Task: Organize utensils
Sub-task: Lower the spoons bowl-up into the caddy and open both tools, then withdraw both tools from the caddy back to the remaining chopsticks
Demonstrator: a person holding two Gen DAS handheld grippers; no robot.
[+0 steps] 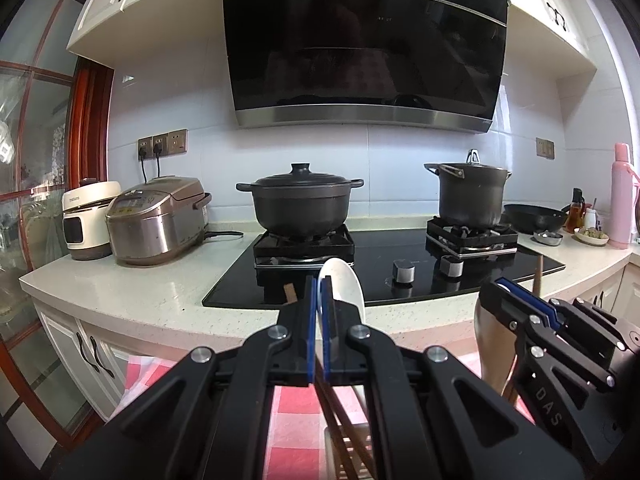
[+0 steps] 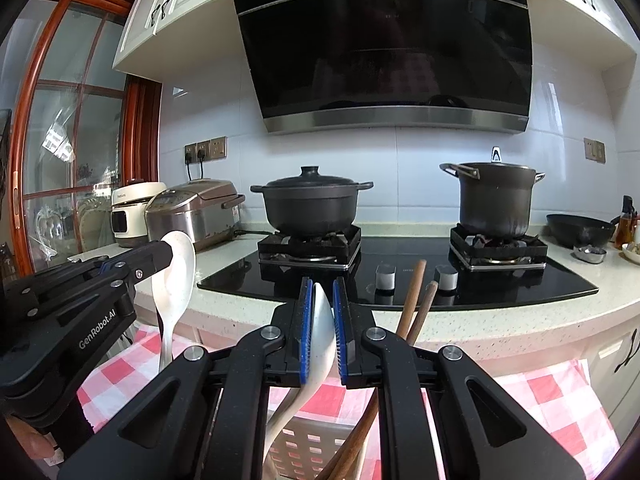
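My left gripper (image 1: 319,280) is shut on a white spoon (image 1: 344,280) whose bowl sticks up past the pads. Brown chopsticks (image 1: 340,420) slant beneath its jaws. My right gripper (image 2: 323,284) is shut on a second white spoon (image 2: 320,328), gripped by its bowl, with the handle running down toward a white slotted holder (image 2: 304,440). Two wooden handles (image 2: 412,300) rise from that holder just to the right. In the right wrist view the left gripper (image 2: 168,250) stands at the left with its spoon (image 2: 176,272) upright. In the left wrist view the right gripper (image 1: 498,286) is at the right.
A red-and-white checked cloth (image 2: 540,400) lies under the holder. Ahead runs a pale counter (image 1: 132,288) with a black hob (image 1: 400,248), a lidded casserole (image 1: 300,200) and a tall pot (image 1: 470,192). Two rice cookers (image 1: 156,220) stand left; a wok (image 1: 534,216) and pink flask (image 1: 622,196) right.
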